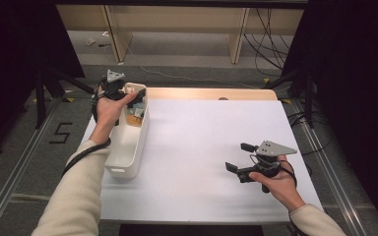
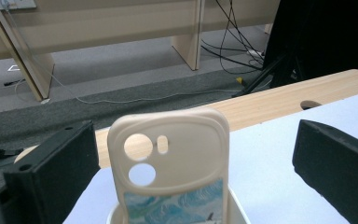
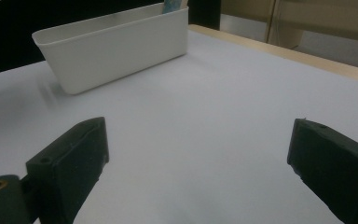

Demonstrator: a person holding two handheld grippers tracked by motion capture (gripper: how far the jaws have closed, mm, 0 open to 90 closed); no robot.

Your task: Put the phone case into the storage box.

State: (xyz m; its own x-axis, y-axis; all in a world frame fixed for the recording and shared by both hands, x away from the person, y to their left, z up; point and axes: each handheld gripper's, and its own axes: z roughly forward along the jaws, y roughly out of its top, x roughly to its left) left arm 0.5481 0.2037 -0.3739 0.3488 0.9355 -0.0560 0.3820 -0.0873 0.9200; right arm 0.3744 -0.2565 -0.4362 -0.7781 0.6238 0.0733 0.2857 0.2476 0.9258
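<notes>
Room: grey floor with loose cables, pale wooden furniture legs along the top of the high view, dark curtains at both sides.
Tabletop (image 1: 202,147): white sheet over a light wood board, whose bare strip shows along the far edge, in the middle of the high view.
Bin (image 1: 128,147): long white plastic bin at the left of the tabletop, running from lower left up toward the far edge; small mixed items lie at its far end.
Phone case (image 2: 170,163): cream-coloured, with round camera cut-outs and a blue-and-white picture on its lower part; it stands upright at the far end of the bin, centre bottom of the left gripper view.
Left gripper (image 1: 128,96): held over the far end of the bin, upper left of the high view; jaws spread wide, one on each side of the phone case, neither touching it.
Right gripper (image 1: 240,157): lower right of the high view, well apart from the bin, above bare tabletop; jaws spread wide with nothing between them.
</notes>
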